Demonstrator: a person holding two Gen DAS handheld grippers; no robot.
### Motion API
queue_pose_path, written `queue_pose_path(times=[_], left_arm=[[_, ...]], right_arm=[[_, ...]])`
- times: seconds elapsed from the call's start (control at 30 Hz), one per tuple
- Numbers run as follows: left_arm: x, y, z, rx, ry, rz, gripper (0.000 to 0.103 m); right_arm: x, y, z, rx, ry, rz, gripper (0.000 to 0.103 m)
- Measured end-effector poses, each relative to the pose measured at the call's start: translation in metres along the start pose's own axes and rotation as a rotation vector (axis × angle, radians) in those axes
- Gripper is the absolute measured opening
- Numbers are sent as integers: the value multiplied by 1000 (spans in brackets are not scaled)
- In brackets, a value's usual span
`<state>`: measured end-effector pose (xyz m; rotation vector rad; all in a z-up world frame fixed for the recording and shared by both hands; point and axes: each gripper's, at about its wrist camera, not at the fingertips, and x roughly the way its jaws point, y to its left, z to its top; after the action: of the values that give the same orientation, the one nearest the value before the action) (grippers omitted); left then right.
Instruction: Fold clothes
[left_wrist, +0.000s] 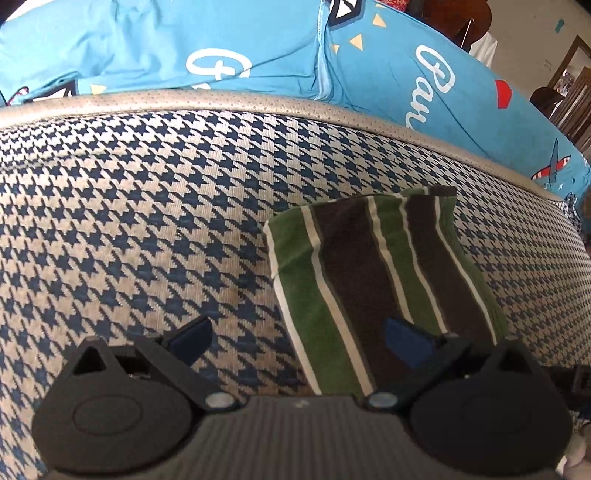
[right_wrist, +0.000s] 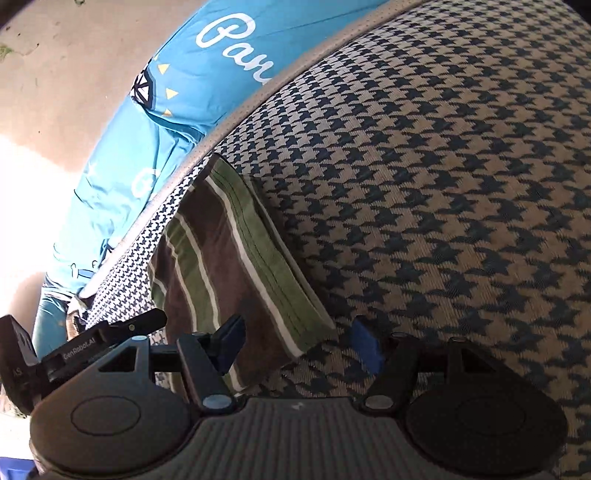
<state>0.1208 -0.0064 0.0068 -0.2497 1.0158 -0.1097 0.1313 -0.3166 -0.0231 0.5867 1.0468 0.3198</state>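
Both the left gripper (left_wrist: 299, 341) and right gripper (right_wrist: 299, 345) hang spread apart above the folded striped towel (left_wrist: 384, 273).

Houndstooth cover (left_wrist: 147, 206), navy and cream, grey perforated edging (left_wrist: 221, 101); 2 turquoise cushions (left_wrist: 159, 40) behind, white script lettering, yellow triangles; dark wooden furniture (left_wrist: 574, 96) at far right

Daylight, fairly bright, both views. Right wrist view: blown-out white glare at left edge, washing out floor (right_wrist: 55, 92). Strong fisheye bowing; mattress edge (left_wrist: 258, 101) curves across top of left wrist view. Overall softness; houndstooth cover (right_wrist: 461, 221) smeared at right. Dark corner vignetting. Gripper bodies near bottom out of focus, shadowed.
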Motion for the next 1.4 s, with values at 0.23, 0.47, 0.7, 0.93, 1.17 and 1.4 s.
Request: queue_pose_path(times=[0.23, 0.47, 0.7, 0.93, 1.17, 1.4], left_arm=[[17, 1, 6, -5, 29, -18, 103], [22, 2, 11, 1, 26, -55, 103], [27, -3, 18, 29, 12, -109, 103], [33, -17, 22, 80, -6, -113, 103], [40, -31, 25, 124, -15, -98, 101], [37, -30, 26, 135, -18, -92, 91]], right_arm=[[4, -2, 4, 9, -7, 12, 66], [15, -1, 10, 24, 1, 48, 67], [22, 3, 10, 16, 8, 85, 67], [27, 11, 9, -33, 7, 83, 60], [30, 22, 6, -96, 7, 65, 48], [32, 23, 4, -95, 9, 63, 42]])
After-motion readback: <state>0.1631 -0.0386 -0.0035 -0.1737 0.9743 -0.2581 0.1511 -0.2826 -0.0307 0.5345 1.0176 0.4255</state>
